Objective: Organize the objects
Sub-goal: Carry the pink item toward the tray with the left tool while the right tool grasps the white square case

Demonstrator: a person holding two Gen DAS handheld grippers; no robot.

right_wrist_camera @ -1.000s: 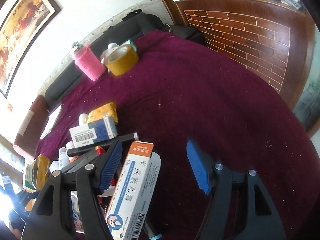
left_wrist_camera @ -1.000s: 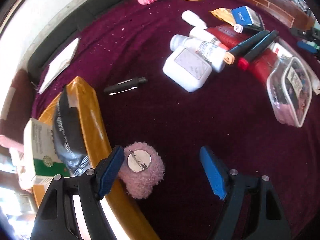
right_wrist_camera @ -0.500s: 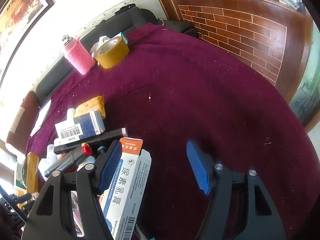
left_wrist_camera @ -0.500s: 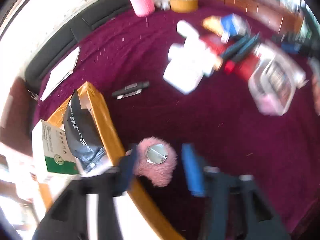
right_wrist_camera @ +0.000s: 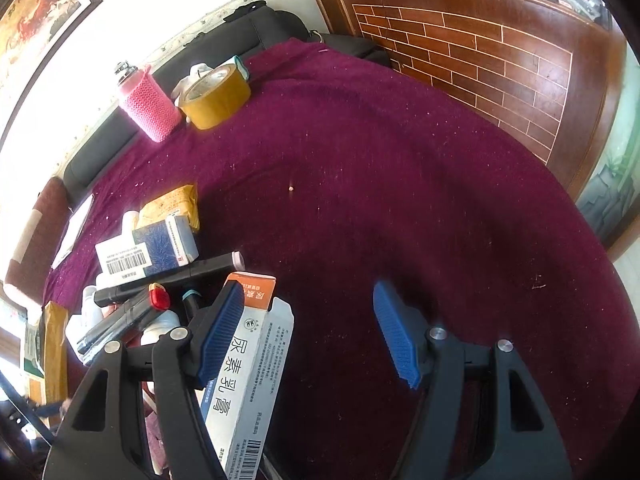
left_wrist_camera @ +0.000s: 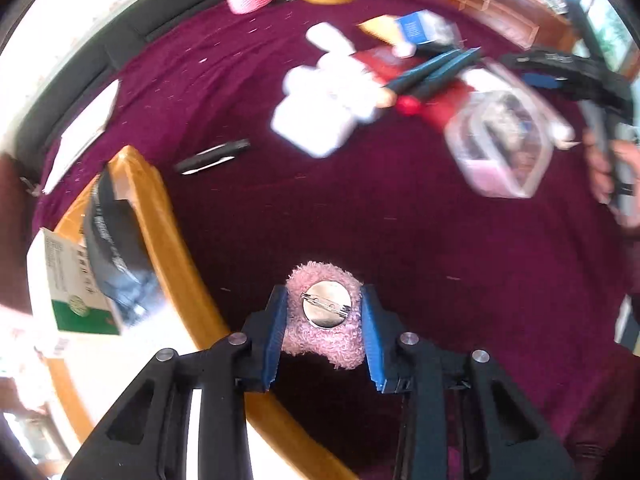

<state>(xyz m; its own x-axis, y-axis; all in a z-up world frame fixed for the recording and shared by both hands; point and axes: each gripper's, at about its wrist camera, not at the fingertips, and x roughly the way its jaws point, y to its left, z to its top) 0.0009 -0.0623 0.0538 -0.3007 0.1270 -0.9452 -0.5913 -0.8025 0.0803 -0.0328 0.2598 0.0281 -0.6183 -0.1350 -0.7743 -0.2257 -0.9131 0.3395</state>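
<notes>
Fuzzy pink brooch (left_wrist_camera: 322, 330), metal pin-back up; my left gripper (left_wrist_camera: 322, 334) closing on it, pads touching, pointing steeply down. Right gripper (right_wrist_camera: 310, 330) agape, empty.

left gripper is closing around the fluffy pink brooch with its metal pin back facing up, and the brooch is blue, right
Not quite: the brooch is pink, not blue; only the pads of the left gripper are blue. The left wrist view shows it. The rest holds: the jaws are closing with the fluffy brooch between them, its round metal pin back facing the camera.
</notes>
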